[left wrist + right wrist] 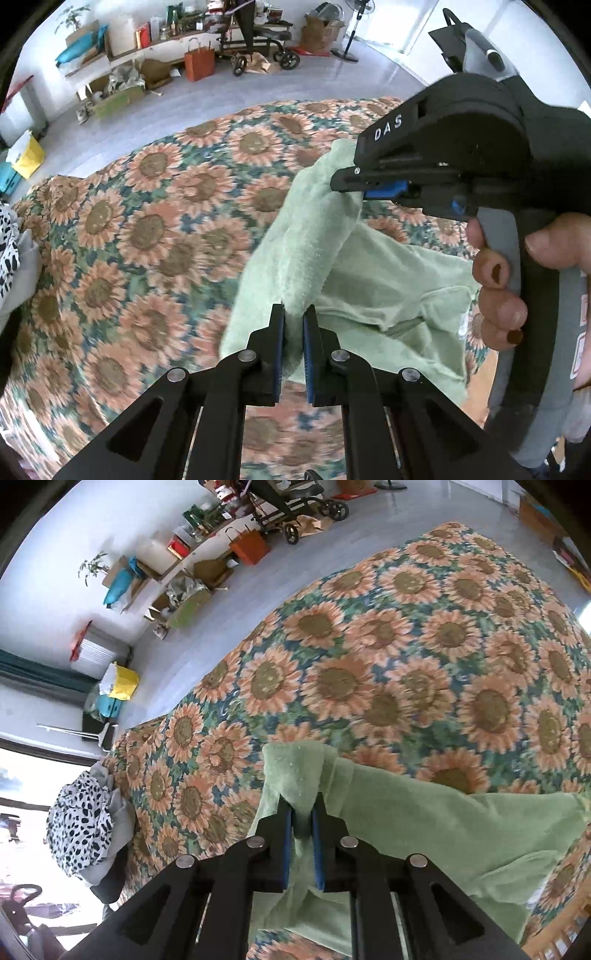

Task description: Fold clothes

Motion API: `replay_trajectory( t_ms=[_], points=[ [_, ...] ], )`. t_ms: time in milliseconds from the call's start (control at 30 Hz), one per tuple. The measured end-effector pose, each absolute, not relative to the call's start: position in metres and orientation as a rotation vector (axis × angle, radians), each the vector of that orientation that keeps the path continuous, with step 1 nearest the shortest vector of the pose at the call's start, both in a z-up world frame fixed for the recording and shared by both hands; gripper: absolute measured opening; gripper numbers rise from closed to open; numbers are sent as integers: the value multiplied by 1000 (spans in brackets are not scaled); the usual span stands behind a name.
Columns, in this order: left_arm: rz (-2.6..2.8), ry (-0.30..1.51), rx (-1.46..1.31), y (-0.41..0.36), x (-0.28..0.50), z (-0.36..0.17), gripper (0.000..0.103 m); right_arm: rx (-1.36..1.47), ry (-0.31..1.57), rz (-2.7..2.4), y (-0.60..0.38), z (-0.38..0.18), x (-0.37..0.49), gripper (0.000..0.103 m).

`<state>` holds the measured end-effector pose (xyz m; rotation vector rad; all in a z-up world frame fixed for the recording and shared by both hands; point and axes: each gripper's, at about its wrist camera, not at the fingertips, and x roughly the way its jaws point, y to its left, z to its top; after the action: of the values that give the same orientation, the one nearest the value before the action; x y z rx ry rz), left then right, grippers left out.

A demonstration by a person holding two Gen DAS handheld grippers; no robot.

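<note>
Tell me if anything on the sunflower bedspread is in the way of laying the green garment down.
Nothing visible is. The green garment hangs over bare bedspread; the spotted clothes sit off at its edge.

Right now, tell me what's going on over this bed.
A person is folding clothes with a hand-held gripper in each hand. The left gripper and the right gripper are each clamped on a bunched part of the same light green garment, holding it up over the sunflower bedspread. The cloth hangs between them, not laid flat yet. A black-and-white spotted garment sits in a heap at the bed's edge.
</note>
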<state>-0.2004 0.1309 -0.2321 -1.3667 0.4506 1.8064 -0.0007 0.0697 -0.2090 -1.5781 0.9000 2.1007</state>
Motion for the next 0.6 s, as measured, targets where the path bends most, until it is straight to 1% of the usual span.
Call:
replay_trajectory(
  t_ms=[200,233,300,433,600],
  points=[
    [1828,392,-1409,154,-149,-235,9,-1594,850,2141,100,-200,36,11],
    [1828,391,-1418,166,-150,-237,9,-1598,843,2141,103,-200,41,11],
    [1826,385,-1435,170,-161,-260,9,-1609,834,2140,113,-202,52,11],
    [1810,387,-1463,178,-143,-269,9,-1626,850,2120,130,-210,70,11],
    [1814,408,-1488,177,-127,-265,9,-1648,843,2114,141,-222,81,11]
  ],
)
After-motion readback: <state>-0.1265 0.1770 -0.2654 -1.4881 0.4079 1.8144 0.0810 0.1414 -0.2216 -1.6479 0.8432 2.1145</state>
